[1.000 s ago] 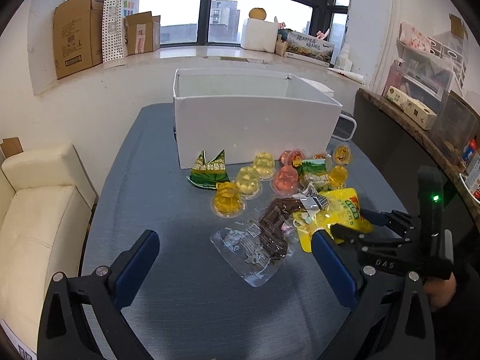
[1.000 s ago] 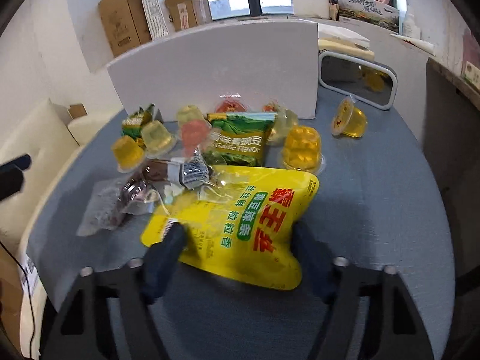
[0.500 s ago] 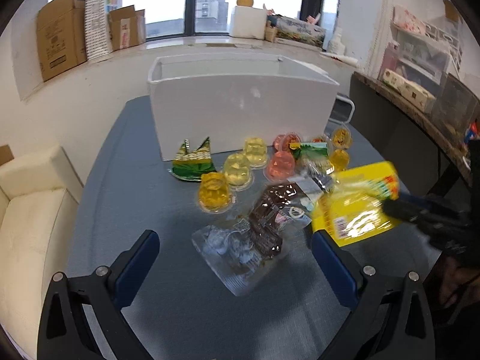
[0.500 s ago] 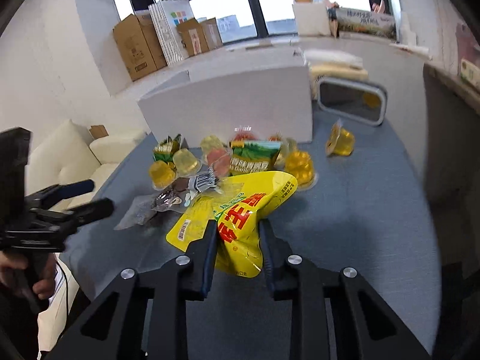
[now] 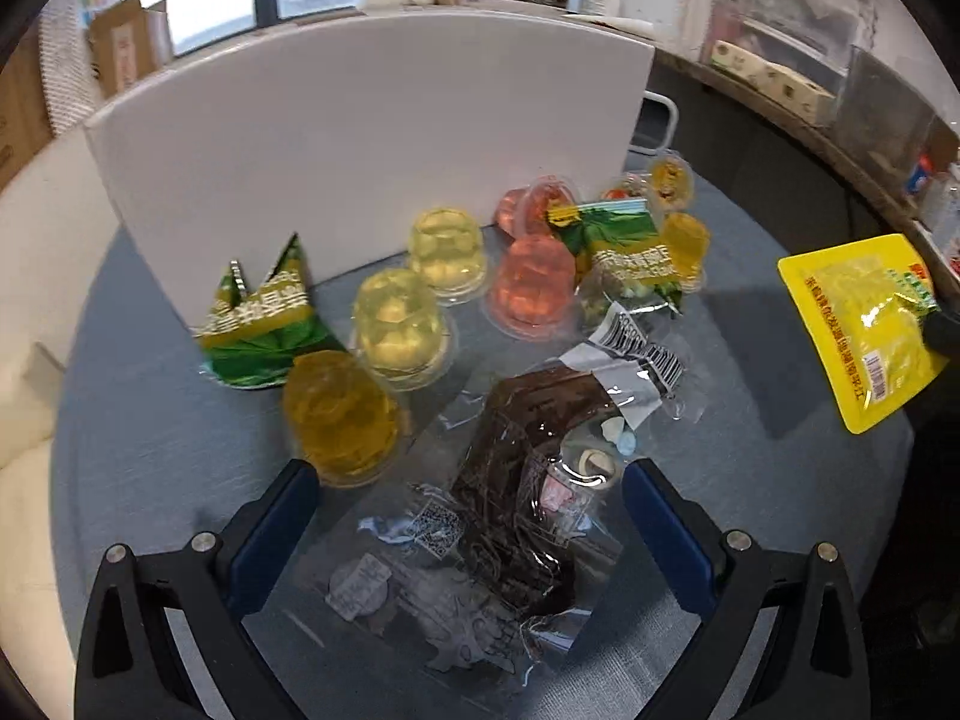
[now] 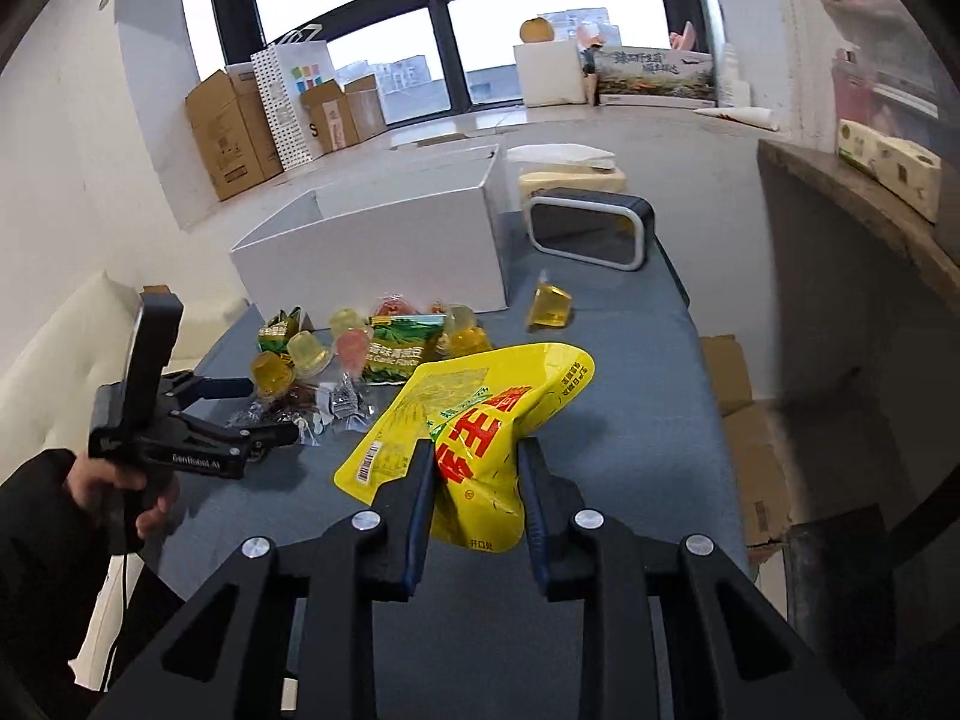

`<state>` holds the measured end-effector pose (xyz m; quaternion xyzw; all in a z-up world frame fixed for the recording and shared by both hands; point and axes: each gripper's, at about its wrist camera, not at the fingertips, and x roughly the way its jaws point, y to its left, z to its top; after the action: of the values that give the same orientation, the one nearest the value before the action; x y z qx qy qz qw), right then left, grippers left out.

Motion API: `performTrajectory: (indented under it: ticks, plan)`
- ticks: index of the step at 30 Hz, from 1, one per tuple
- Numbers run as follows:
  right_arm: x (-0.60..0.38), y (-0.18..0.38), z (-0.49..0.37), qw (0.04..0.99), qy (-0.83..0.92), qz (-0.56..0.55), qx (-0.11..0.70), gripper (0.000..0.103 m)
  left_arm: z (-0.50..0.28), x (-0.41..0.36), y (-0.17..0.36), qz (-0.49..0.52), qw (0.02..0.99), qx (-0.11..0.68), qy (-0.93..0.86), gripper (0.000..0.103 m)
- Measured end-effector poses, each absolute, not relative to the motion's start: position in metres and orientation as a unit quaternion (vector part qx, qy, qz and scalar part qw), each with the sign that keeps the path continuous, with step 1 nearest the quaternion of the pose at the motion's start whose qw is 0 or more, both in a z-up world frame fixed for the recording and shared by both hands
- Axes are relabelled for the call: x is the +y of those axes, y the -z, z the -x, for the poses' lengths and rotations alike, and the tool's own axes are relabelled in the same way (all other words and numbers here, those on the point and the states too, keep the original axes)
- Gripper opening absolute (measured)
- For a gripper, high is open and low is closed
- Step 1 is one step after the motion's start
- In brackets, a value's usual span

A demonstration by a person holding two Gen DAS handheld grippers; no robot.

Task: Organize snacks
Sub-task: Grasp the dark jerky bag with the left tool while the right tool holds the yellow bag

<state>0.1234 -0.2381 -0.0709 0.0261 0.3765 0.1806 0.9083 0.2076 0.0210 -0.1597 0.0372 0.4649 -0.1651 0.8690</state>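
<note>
My right gripper (image 6: 474, 468) is shut on a yellow snack bag (image 6: 480, 414) and holds it above the blue table (image 6: 630, 420); the bag also shows at the right of the left wrist view (image 5: 864, 324). My left gripper (image 5: 468, 510) is open, low over a clear packet of dark snack (image 5: 516, 498). Beyond it lie jelly cups (image 5: 396, 330), a green triangular pack (image 5: 264, 324) and a green garlic-flavour bag (image 5: 630, 258), all in front of the white box (image 5: 372, 144). The left gripper shows in the right wrist view (image 6: 264, 414).
The white box (image 6: 384, 246) is open-topped. A black-framed mirror (image 6: 588, 228) stands to its right, with a lone yellow jelly cup (image 6: 549, 306) in front of it. Cardboard boxes (image 6: 234, 132) line the window sill. A white sofa (image 6: 66, 360) stands left of the table.
My right gripper closed on the yellow bag and lifted it up off the table. My left gripper moved forward and down toward the clear packet, staying open.
</note>
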Motion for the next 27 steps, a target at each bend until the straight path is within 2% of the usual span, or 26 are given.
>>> performTrajectory:
  ticks: [4,7,12,13,17,18,19,24,25,27]
  plan:
    - [-0.239,0.071,-0.123,0.908,-0.182,-0.033,0.377,0.029,-0.199,0.018,0.157,-0.053,0.860,0.467,0.198,0.103]
    - [-0.237,0.071,-0.123,0.905,-0.189,-0.030,0.379,0.029,-0.191,0.005,0.162,-0.109,0.849,0.471,0.215,0.103]
    - [-0.229,0.075,-0.123,0.902,-0.195,-0.028,0.384,0.029,-0.199,0.008,0.160,-0.097,0.853,0.468,0.208,0.100]
    - [-0.229,0.075,-0.123,0.901,-0.196,-0.029,0.385,0.029,-0.198,0.009,0.159,-0.099,0.855,0.465,0.207,0.092]
    - [-0.227,0.075,-0.122,0.901,-0.200,-0.030,0.384,0.029,-0.187,0.007,0.146,-0.095,0.862,0.449,0.215,0.073]
    - [-0.226,0.074,-0.122,0.901,-0.200,-0.030,0.383,0.029,-0.185,0.008,0.143,-0.093,0.864,0.445,0.214,0.054]
    - [-0.226,0.073,-0.122,0.902,-0.201,-0.031,0.382,0.029,-0.182,0.008,0.140,-0.087,0.868,0.438,0.215,0.050]
    - [-0.221,0.072,-0.122,0.901,-0.207,-0.032,0.380,0.029,-0.171,0.003,0.142,-0.093,0.868,0.440,0.208,0.044]
    - [-0.220,0.072,-0.122,0.901,-0.209,-0.032,0.379,0.029,-0.169,0.004,0.140,-0.082,0.871,0.434,0.215,0.007]
    - [-0.219,0.070,-0.120,0.901,-0.212,-0.031,0.377,0.029,-0.172,0.006,0.129,-0.077,0.876,0.434,0.198,0.006]
